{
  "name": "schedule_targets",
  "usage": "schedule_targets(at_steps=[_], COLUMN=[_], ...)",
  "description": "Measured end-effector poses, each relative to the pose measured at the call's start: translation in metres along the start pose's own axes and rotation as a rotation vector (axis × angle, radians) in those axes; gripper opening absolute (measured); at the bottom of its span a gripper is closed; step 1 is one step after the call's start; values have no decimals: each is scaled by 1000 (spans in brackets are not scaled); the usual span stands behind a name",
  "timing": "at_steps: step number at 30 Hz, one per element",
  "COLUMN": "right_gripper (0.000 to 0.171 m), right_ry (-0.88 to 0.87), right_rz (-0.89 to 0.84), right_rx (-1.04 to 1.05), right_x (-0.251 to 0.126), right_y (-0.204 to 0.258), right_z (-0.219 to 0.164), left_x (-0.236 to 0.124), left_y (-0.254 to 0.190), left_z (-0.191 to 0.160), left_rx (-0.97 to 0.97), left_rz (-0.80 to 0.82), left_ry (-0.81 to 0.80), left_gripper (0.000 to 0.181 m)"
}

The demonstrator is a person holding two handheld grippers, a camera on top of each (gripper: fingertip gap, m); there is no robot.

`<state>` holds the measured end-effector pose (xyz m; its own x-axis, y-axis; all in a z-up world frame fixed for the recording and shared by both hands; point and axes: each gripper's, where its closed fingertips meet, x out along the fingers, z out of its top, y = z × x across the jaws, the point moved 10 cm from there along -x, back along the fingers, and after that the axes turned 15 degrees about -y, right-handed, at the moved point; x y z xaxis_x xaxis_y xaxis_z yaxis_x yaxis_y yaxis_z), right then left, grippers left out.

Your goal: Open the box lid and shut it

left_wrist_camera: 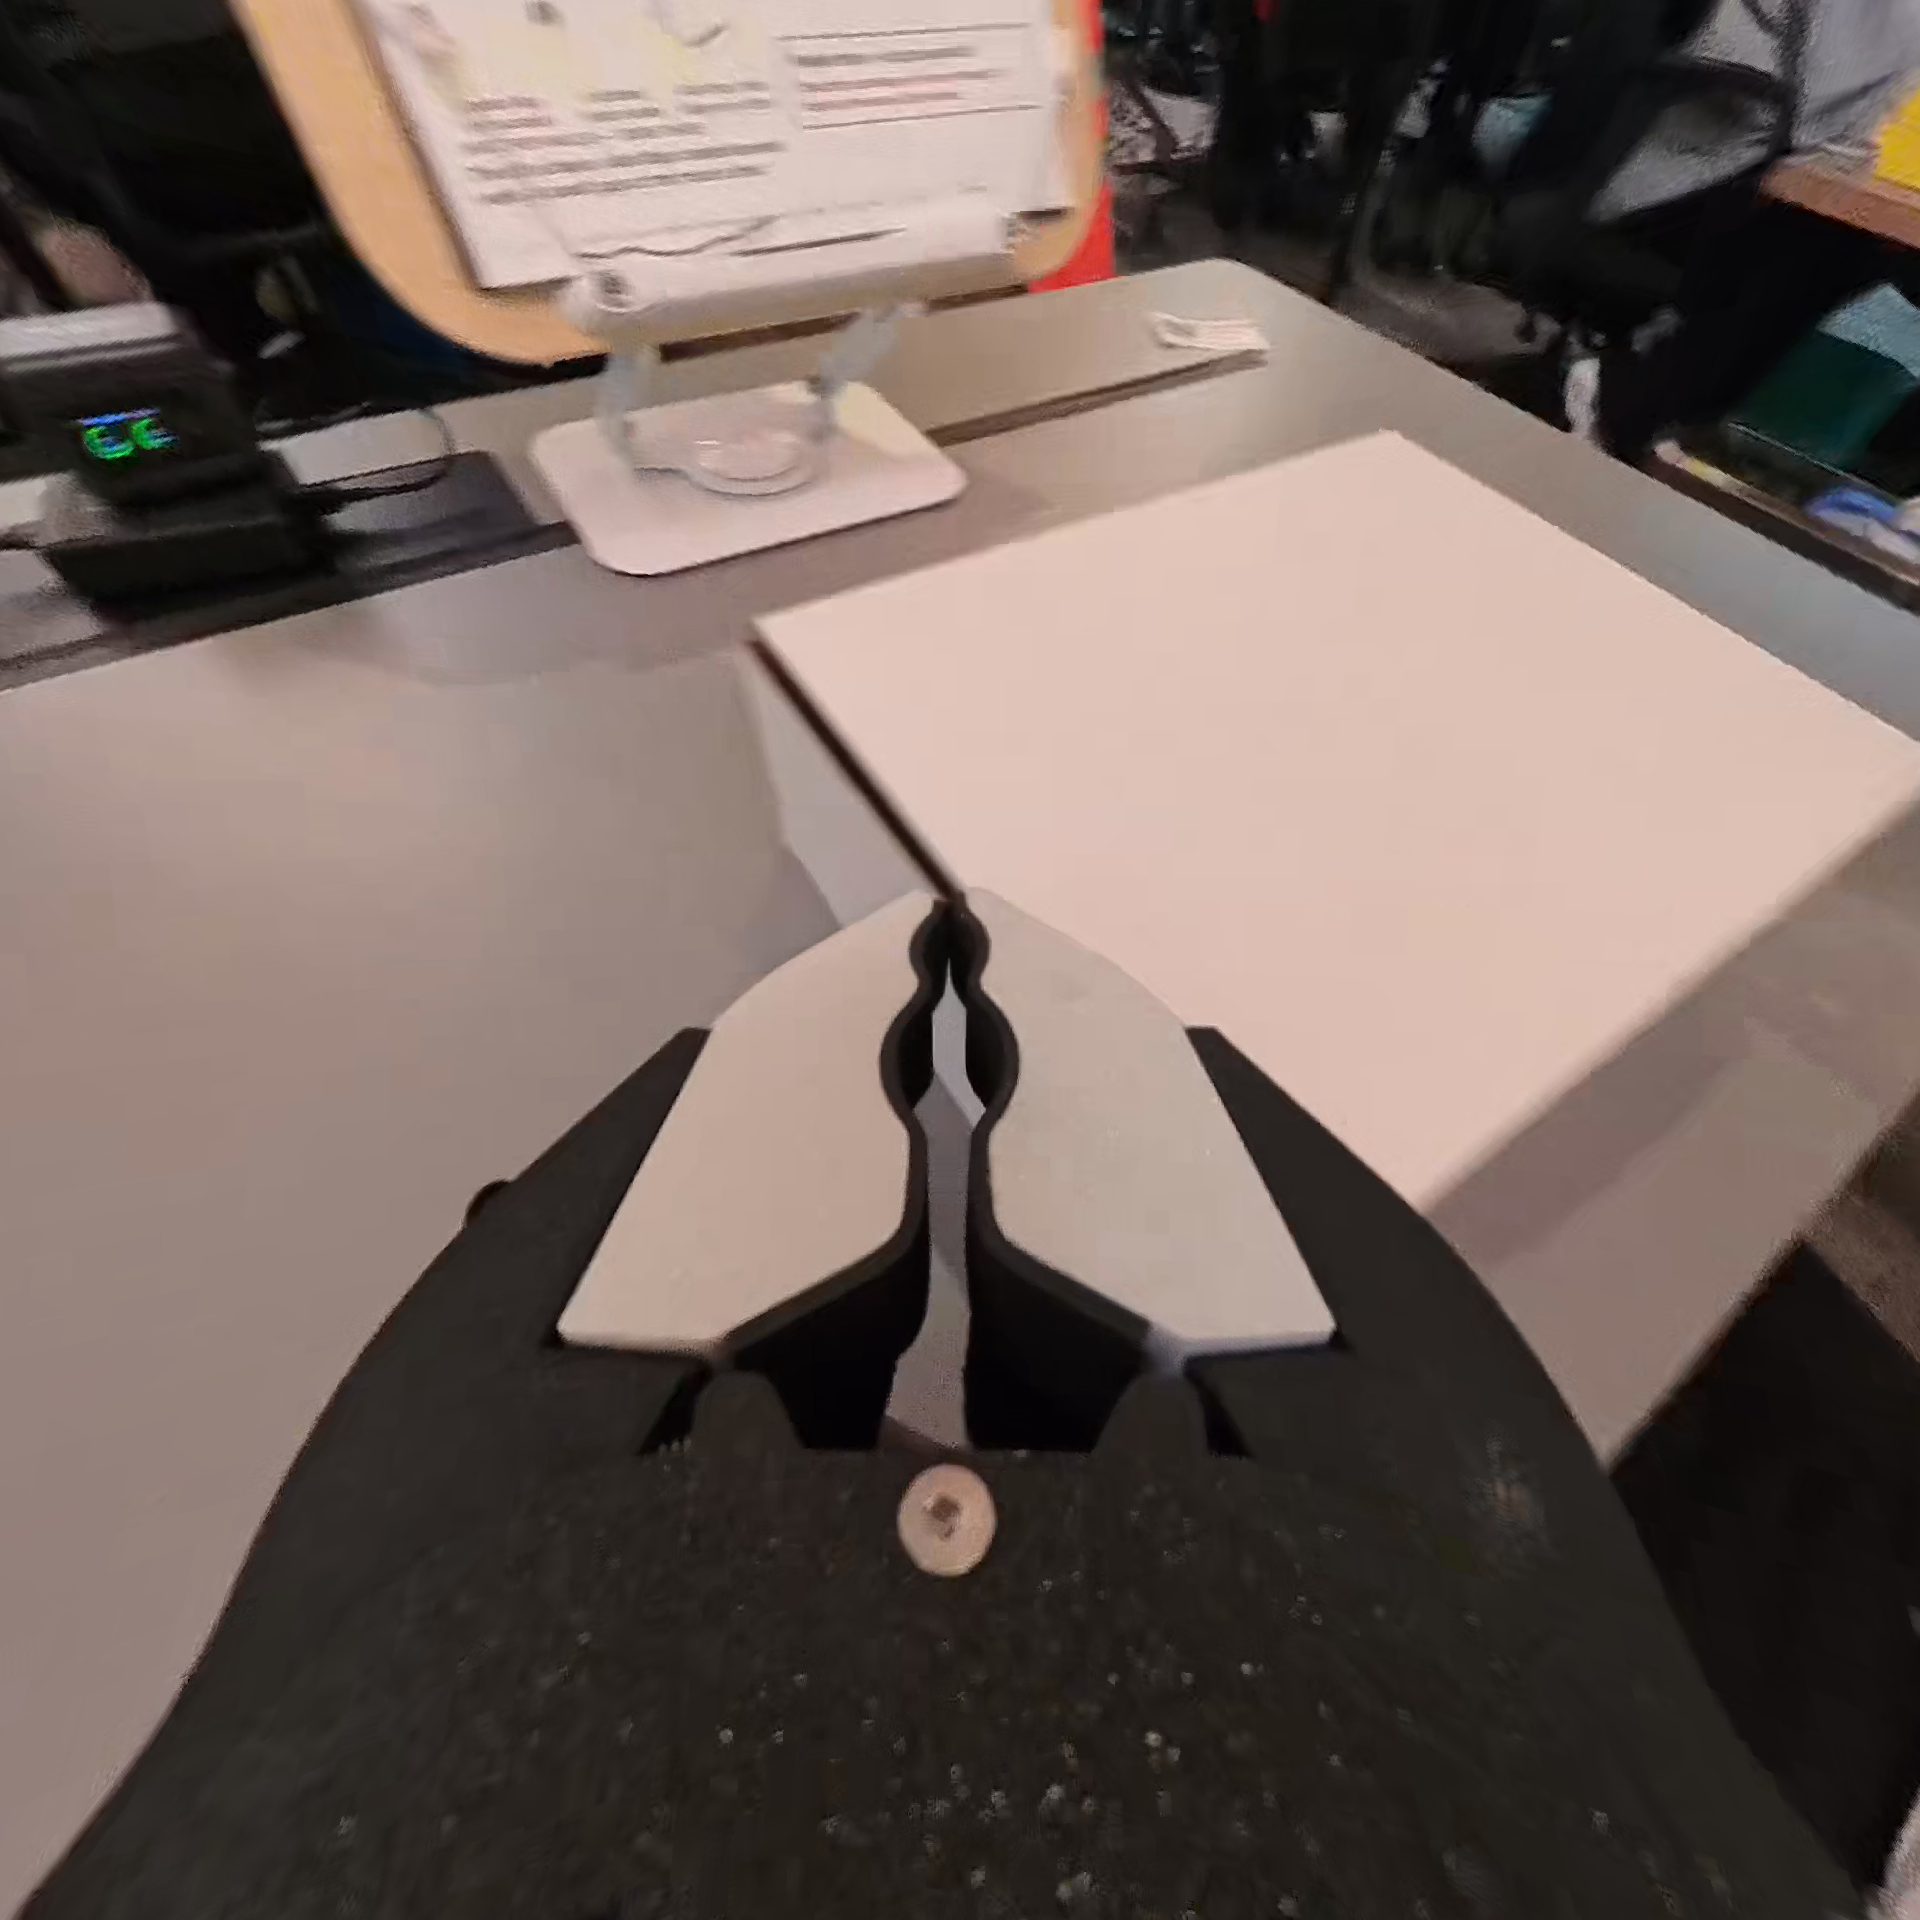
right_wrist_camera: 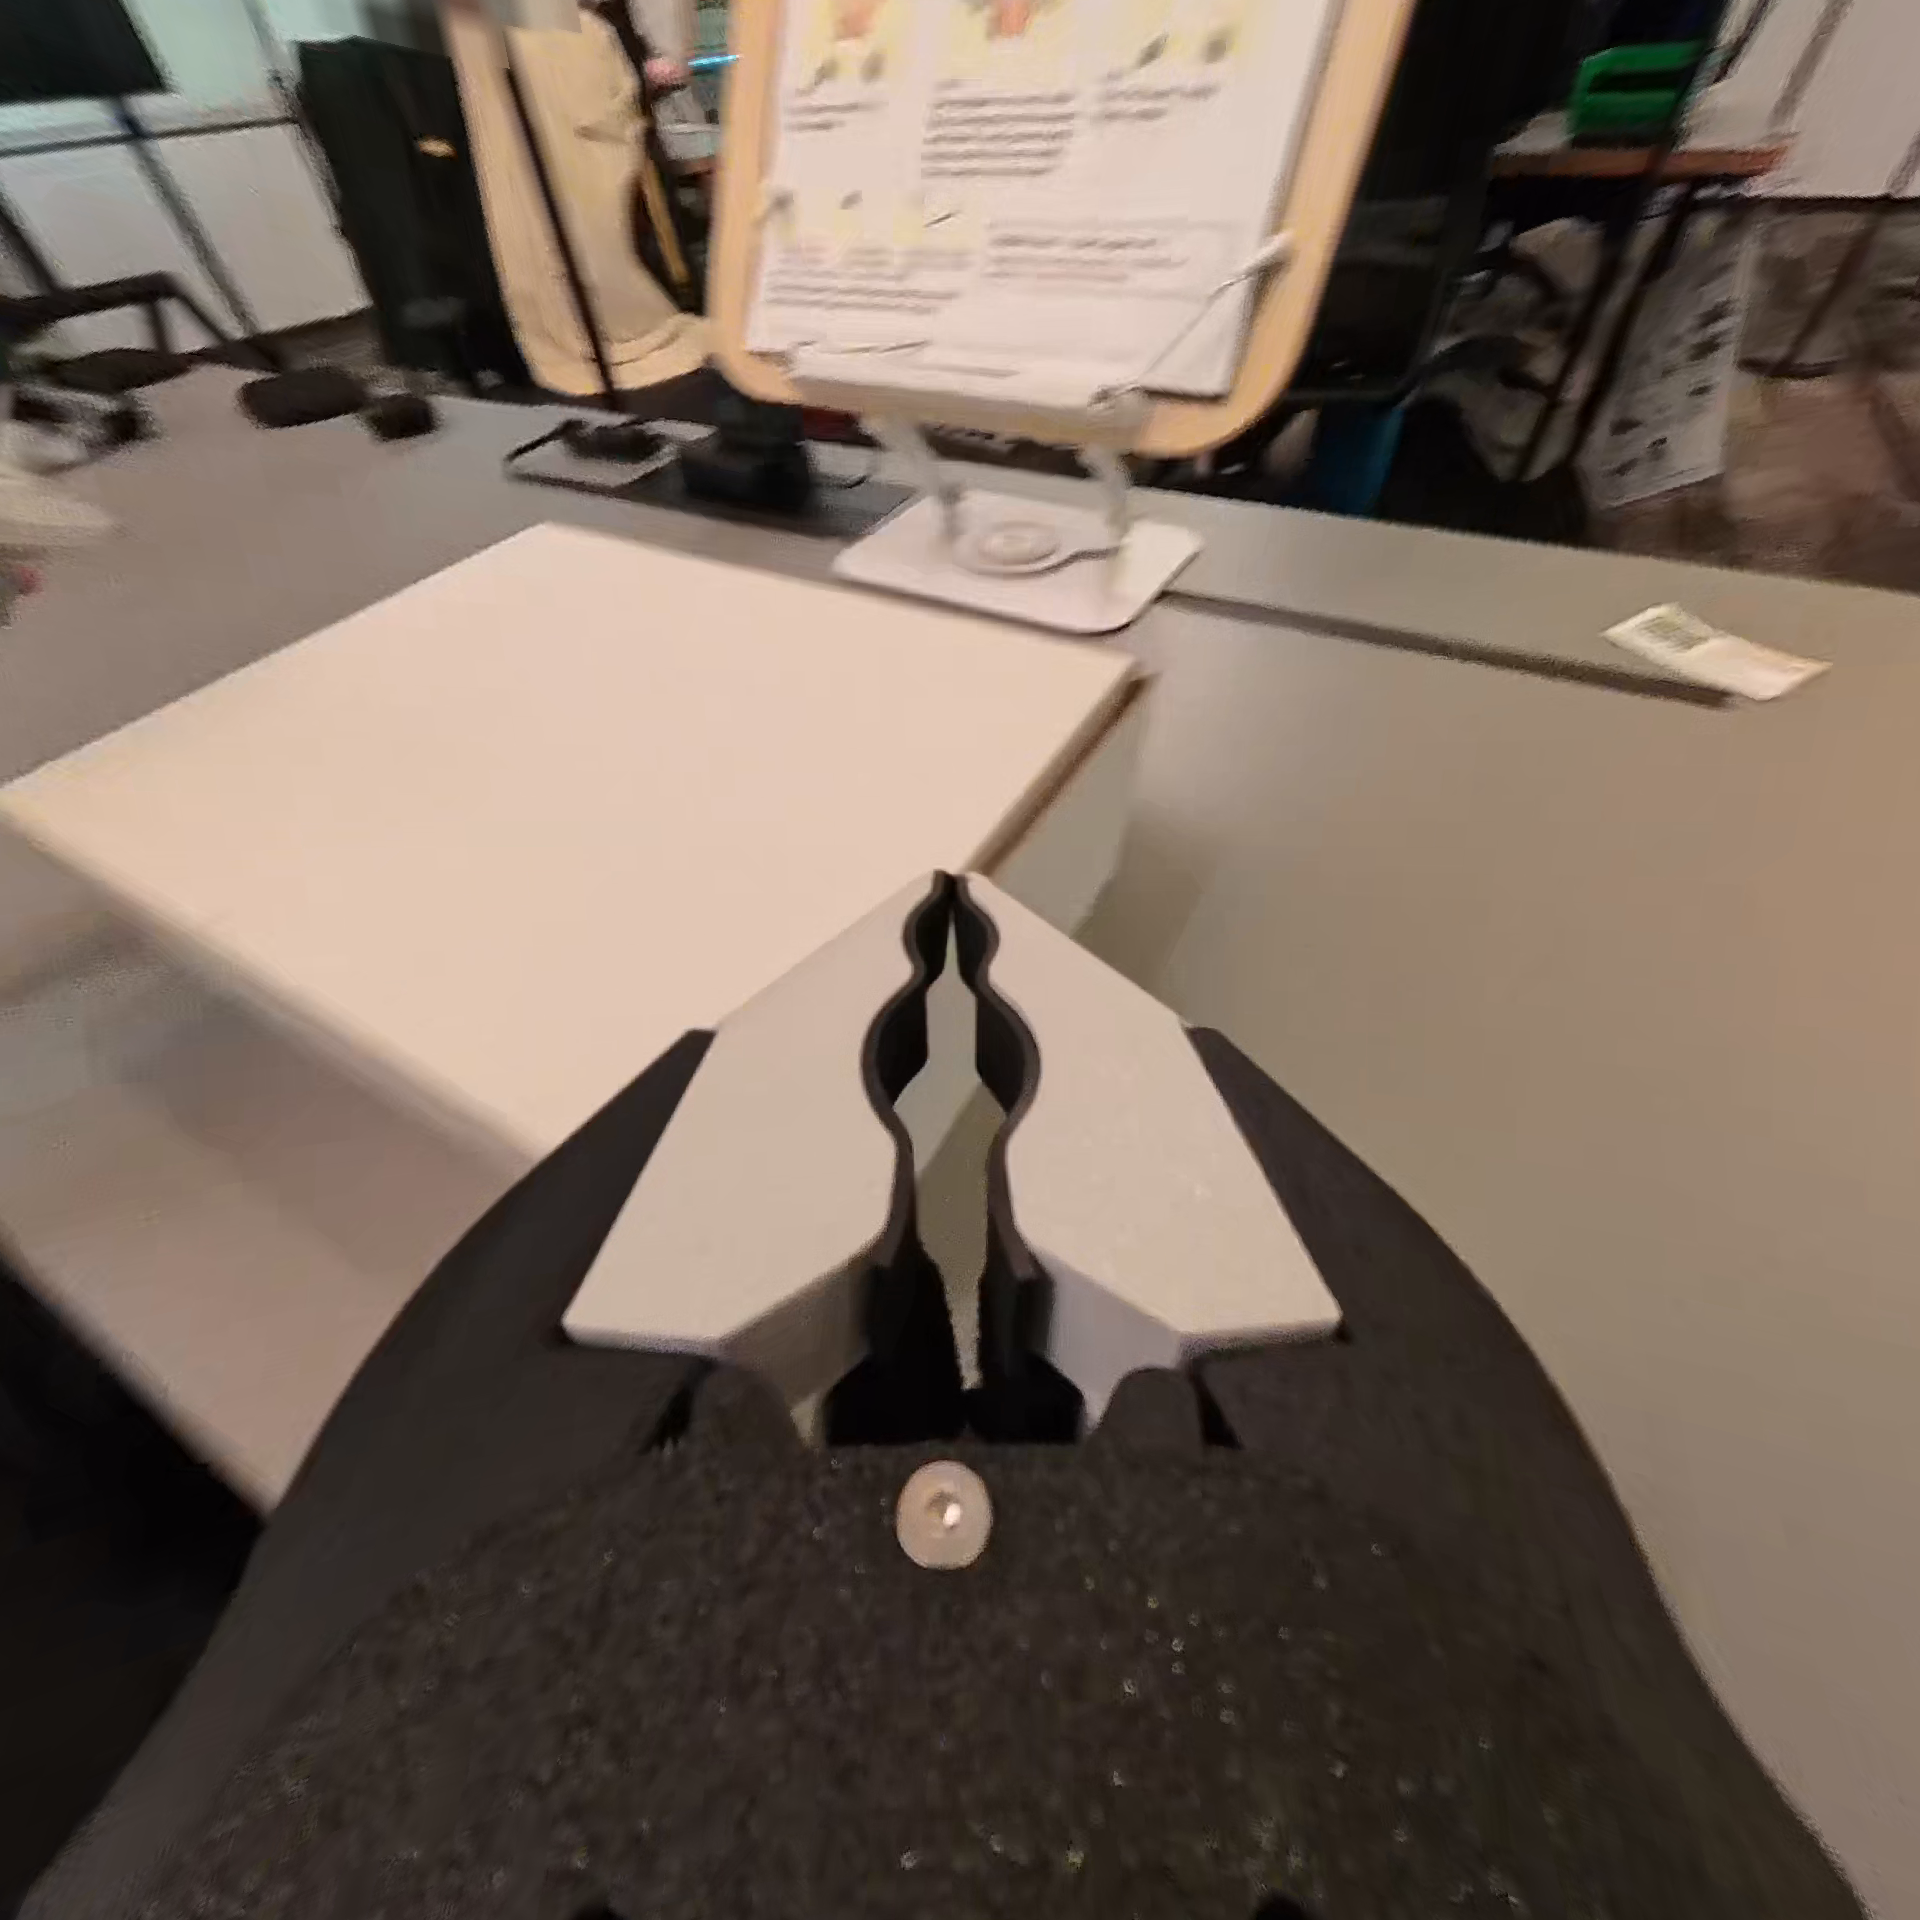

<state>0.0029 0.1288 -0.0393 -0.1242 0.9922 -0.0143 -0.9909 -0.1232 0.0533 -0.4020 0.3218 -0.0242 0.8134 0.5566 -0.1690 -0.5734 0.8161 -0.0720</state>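
Note:
A flat white box (left_wrist_camera: 1351, 779) with its lid down lies on the grey table (left_wrist_camera: 364, 883). In the left wrist view it fills the right half. My left gripper (left_wrist_camera: 951, 920) is shut and empty, its tips just over the box's left edge near the front corner. In the right wrist view the same box (right_wrist_camera: 540, 790) lies to the left. My right gripper (right_wrist_camera: 951, 894) is shut and empty, its tips over the box's right edge. Neither view shows the other gripper.
A document stand with printed sheets (left_wrist_camera: 748, 457) stands behind the box; it also shows in the right wrist view (right_wrist_camera: 1029, 551). A black device with a lit display (left_wrist_camera: 135, 468) sits at the back left. A paper slip (right_wrist_camera: 1714, 655) lies at the right. Chairs and clutter stand beyond the table. About 35 centimeters separates my left fingertips from my right.

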Motion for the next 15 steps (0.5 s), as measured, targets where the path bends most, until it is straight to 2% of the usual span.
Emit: schedule_targets(at_steps=[4, 8, 15], right_gripper=[0, 0, 0], right_ry=[113, 179, 196], right_rz=[-75, -89, -46], right_rx=[-28, 26, 40], right_x=[61, 114, 145], right_y=[-45, -66, -68], right_z=[-9, -24, -36], left_x=[58, 111, 141], left_y=[52, 74, 74], left_z=[-6, -20, -26], left_rx=[3, -55, -91], left_rz=[57, 27, -30], left_ry=[123, 162, 134], left_gripper=[0, 0, 0])
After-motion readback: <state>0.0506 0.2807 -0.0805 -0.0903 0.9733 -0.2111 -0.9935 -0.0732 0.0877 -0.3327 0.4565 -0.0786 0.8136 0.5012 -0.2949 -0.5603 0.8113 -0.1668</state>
